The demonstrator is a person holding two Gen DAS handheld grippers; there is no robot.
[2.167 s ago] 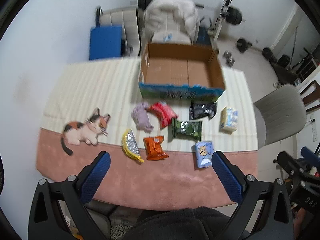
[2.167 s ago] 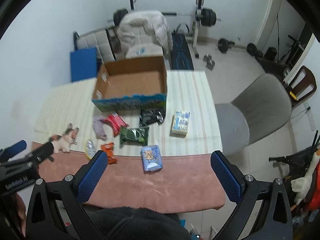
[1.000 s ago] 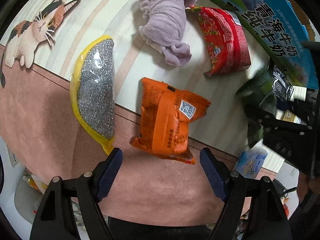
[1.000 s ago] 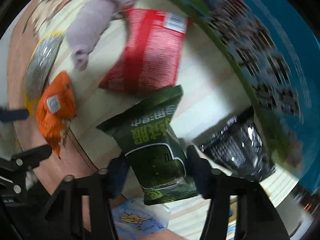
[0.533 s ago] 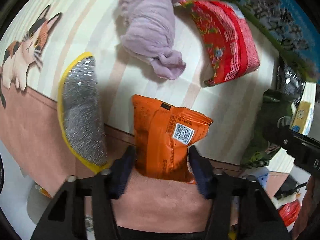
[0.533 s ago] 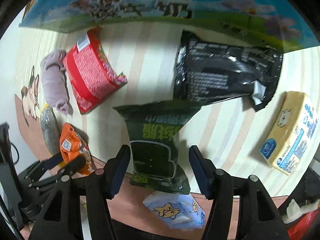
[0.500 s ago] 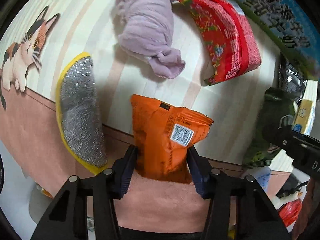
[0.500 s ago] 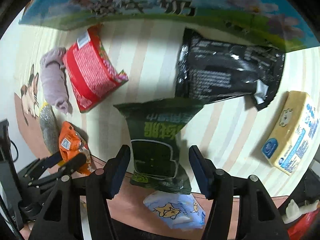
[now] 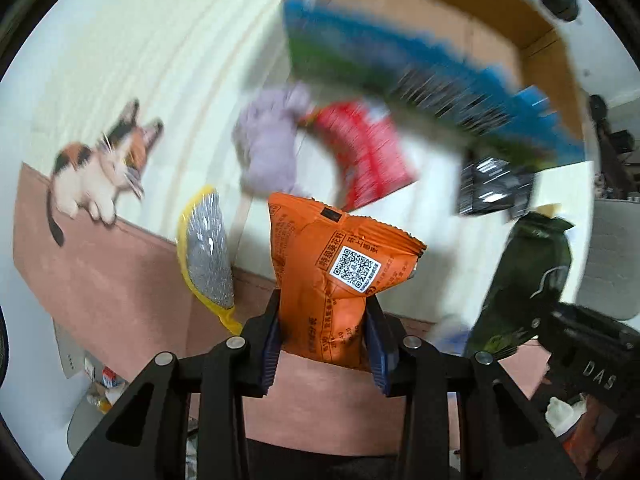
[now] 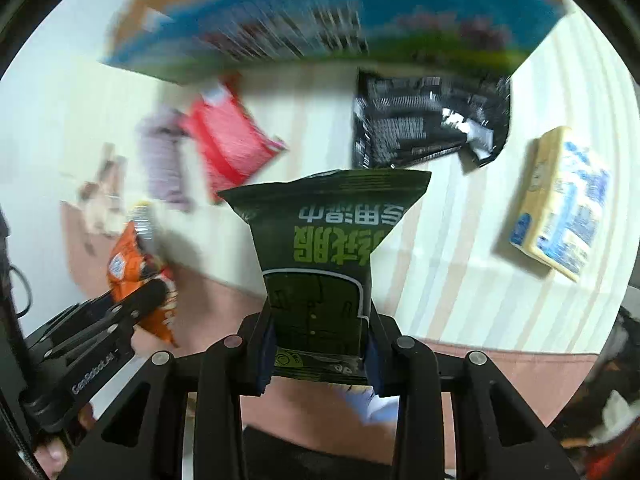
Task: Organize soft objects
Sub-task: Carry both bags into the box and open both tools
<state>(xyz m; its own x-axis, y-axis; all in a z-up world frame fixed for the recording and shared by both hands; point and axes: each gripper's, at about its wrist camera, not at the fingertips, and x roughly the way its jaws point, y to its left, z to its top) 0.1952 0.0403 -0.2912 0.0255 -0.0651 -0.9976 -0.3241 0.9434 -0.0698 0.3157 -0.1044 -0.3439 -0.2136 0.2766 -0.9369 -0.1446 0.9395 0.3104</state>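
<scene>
The left hand-held gripper (image 9: pixel 324 340) pinches the orange packet's (image 9: pixel 334 280) lower end, and the right hand-held gripper's (image 10: pixel 320 350) closing jaws squeeze the green packet (image 10: pixel 320 264) low; both look light, crinkly and slippery.

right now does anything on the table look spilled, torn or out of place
Nothing stands out. The orange packet in the left gripper and the green packet in the right gripper look intact; its jaws are closing on it. No spill shows, though the background is blurred.
</scene>
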